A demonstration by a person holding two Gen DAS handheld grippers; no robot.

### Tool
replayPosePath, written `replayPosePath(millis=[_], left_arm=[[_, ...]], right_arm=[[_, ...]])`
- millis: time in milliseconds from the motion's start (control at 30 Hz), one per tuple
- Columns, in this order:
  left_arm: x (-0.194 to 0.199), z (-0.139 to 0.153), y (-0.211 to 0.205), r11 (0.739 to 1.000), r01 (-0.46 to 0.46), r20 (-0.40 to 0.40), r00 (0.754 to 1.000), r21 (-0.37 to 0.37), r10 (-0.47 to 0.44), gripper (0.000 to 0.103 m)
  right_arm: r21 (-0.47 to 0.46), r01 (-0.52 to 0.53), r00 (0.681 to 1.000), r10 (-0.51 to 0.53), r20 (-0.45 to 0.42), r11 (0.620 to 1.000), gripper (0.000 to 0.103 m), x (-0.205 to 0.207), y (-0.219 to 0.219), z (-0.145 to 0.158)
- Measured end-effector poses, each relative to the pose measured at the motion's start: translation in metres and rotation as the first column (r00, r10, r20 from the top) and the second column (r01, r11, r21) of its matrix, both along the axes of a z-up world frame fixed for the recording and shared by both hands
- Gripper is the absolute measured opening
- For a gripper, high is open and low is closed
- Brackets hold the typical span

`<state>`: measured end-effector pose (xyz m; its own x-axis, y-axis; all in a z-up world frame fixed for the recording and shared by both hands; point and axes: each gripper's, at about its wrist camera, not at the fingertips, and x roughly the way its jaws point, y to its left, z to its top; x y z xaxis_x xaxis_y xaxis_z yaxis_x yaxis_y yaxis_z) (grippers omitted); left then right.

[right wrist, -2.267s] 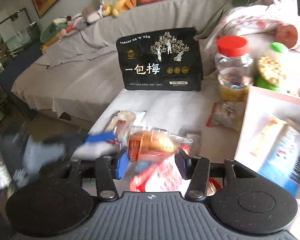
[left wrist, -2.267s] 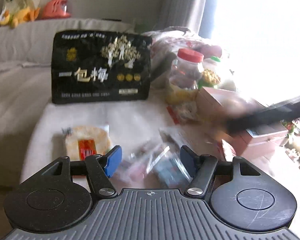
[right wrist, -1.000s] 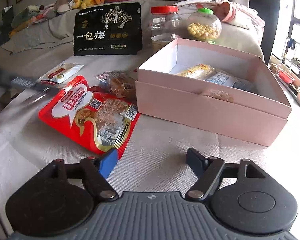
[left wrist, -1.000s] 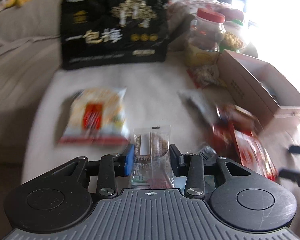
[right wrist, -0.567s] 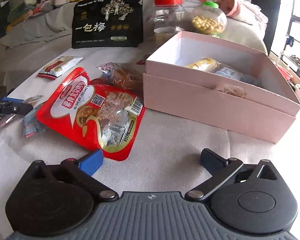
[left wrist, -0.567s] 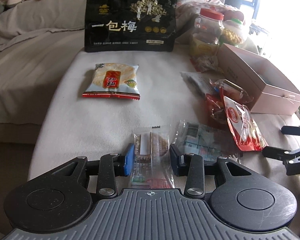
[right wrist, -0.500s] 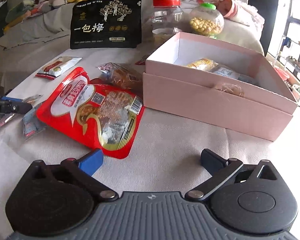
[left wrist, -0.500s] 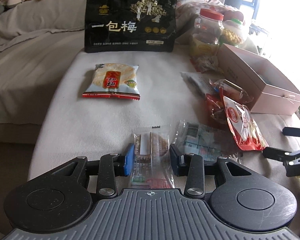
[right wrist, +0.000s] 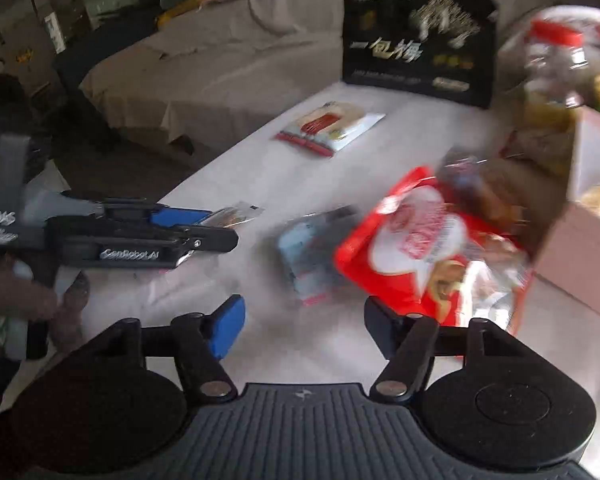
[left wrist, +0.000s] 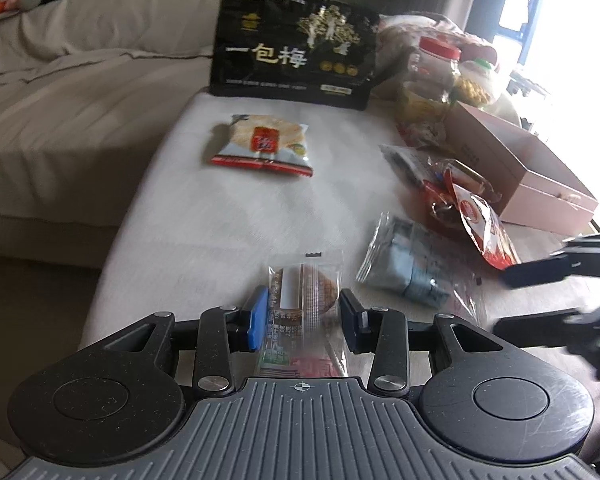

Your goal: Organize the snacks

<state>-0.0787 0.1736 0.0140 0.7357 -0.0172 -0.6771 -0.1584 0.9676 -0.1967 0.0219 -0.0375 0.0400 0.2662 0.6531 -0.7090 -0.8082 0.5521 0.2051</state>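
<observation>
My left gripper (left wrist: 304, 313) is shut on a clear-wrapped biscuit packet (left wrist: 304, 282), held just above the white-clothed table (left wrist: 228, 216). In the right wrist view that left gripper (right wrist: 224, 226) comes in from the left with the packet (right wrist: 236, 214) in its tips. My right gripper (right wrist: 305, 320) is closing, with only bare cloth between its jaws. Just ahead of it lies a blue-grey packet (right wrist: 312, 256). A red pouch (right wrist: 432, 248) lies to its right. The left wrist view shows the right gripper (left wrist: 500, 302) low at the right edge.
An open pink box (left wrist: 520, 160) with snacks inside stands at the right. A black bag (left wrist: 296, 56), a rice cracker packet (left wrist: 262, 144) and a red-lidded jar (left wrist: 432, 68) sit further back. A grey sofa (left wrist: 80, 80) runs along the table's left side.
My right gripper has swung left, away from the pink box and toward the small packets, and its jaws stand narrower than half a second ago. The left gripper has shifted, still gripping the biscuit packet.
</observation>
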Motion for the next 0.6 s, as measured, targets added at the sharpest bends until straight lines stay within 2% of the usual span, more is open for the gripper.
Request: replayPosePath(millis=[100, 167, 233, 300, 433, 533, 600], left_arm=[[-0.011, -0.001, 0.004, 1.0, -0.012, 0.012, 1.0, -0.021, 0.012, 0.043], [-0.014, -0.001, 0.005, 0.999, -0.015, 0.021, 1.0, -0.028, 0.016, 0.043], [-0.015, -0.003, 0.005, 0.999, -0.017, 0.033, 0.999, -0.028, 0.018, 0.043], [-0.017, -0.004, 0.002, 1.0, -0.017, 0.046, 0.999, -0.009, 0.017, 0.043], [-0.022, -0.007, -0.01, 0.997, -0.006, 0.071, 0.997, 0.072, 0.001, 0.045], [-0.024, -0.007, -0.009, 0.998, -0.022, 0.081, 0.997, 0.054, 0.018, 0.045], [-0.025, -0.008, -0.004, 0.999, -0.034, 0.088, 0.996, 0.007, 0.033, 0.046]], right_arm=[[-0.024, 0.058, 0.995, -0.056, 0.084, 0.998, 0.065, 0.011, 0.019, -0.005], [-0.018, 0.082, 0.993, -0.08, 0.086, 0.996, 0.066, 0.023, 0.029, -0.007], [-0.011, 0.059, 0.998, -0.059, 0.036, 0.998, 0.071, 0.035, 0.038, -0.009], [-0.01, 0.026, 1.0, -0.026, -0.001, 1.0, 0.084, 0.039, 0.047, -0.011], [-0.063, -0.029, 0.996, 0.035, 0.086, 0.998, 0.086, 0.03, 0.059, -0.021], [-0.095, -0.034, 0.987, 0.049, 0.155, 0.995, 0.082, 0.015, 0.059, -0.023], [-0.103, -0.043, 0.986, 0.059, 0.155, 0.994, 0.064, 0.007, 0.052, -0.019]])
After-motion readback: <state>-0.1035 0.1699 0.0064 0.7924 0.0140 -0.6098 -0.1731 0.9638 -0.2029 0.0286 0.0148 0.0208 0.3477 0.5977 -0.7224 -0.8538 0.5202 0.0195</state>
